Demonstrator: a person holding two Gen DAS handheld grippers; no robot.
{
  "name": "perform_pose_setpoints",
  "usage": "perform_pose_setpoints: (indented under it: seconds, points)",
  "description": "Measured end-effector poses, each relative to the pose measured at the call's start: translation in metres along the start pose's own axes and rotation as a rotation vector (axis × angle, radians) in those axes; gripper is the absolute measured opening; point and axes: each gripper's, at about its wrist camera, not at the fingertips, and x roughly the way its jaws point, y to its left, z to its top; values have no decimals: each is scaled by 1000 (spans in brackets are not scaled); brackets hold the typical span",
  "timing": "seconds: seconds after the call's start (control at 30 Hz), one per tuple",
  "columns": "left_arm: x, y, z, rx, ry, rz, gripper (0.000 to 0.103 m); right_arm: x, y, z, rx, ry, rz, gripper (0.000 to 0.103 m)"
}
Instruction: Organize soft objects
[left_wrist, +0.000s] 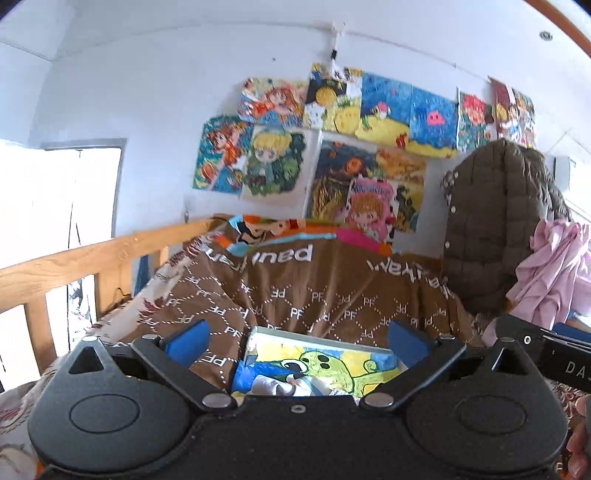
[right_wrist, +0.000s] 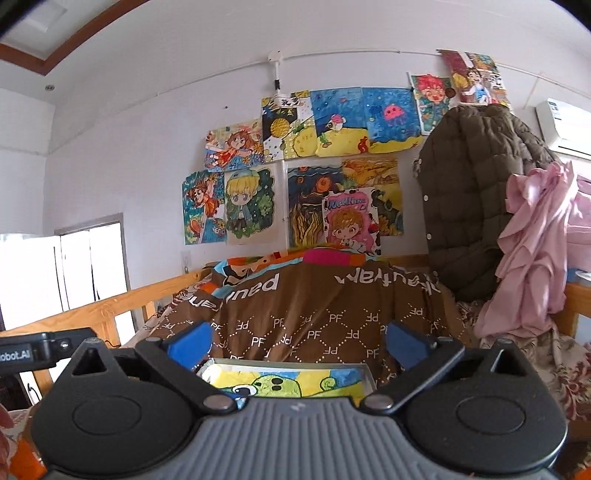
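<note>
A brown quilt (left_wrist: 295, 295) printed with white letters lies heaped on the bed, seen also in the right wrist view as the brown quilt (right_wrist: 325, 314). A flat picture board (left_wrist: 321, 360) with a green cartoon figure lies in front of the heap, again as the picture board (right_wrist: 291, 382). My left gripper (left_wrist: 297, 334) stands open above the board, nothing between its blue fingers (left_wrist: 186, 338). My right gripper (right_wrist: 299, 339) is open too, its blue fingers (right_wrist: 190, 343) apart over the board and quilt, holding nothing.
A wooden bed rail (left_wrist: 92, 258) runs along the left. A brown padded jacket (right_wrist: 476, 195) and a pink cloth (right_wrist: 535, 251) hang at the right. Coloured drawings (right_wrist: 314, 166) cover the white wall behind. The right gripper's body (left_wrist: 554, 354) shows at the left view's right edge.
</note>
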Motion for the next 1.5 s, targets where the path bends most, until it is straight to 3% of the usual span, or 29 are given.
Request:
perform_pose_setpoints:
  seconds: [0.47,0.83,1.13,1.5]
  points:
    - [-84,-4,-27,32,20,-1,102,-79,-2,-26,-23,39,-6,103]
    - [-115,-2,-63,42,116,2,102,-113,5,-48,-47,110,-6,103]
    - [-126,3,-77,29,197,40,102,-124,9,-70,-46,226,-22,103]
    - [-116,10,-88,42,295,113,102,-116,22,-87,-65,336,36,103]
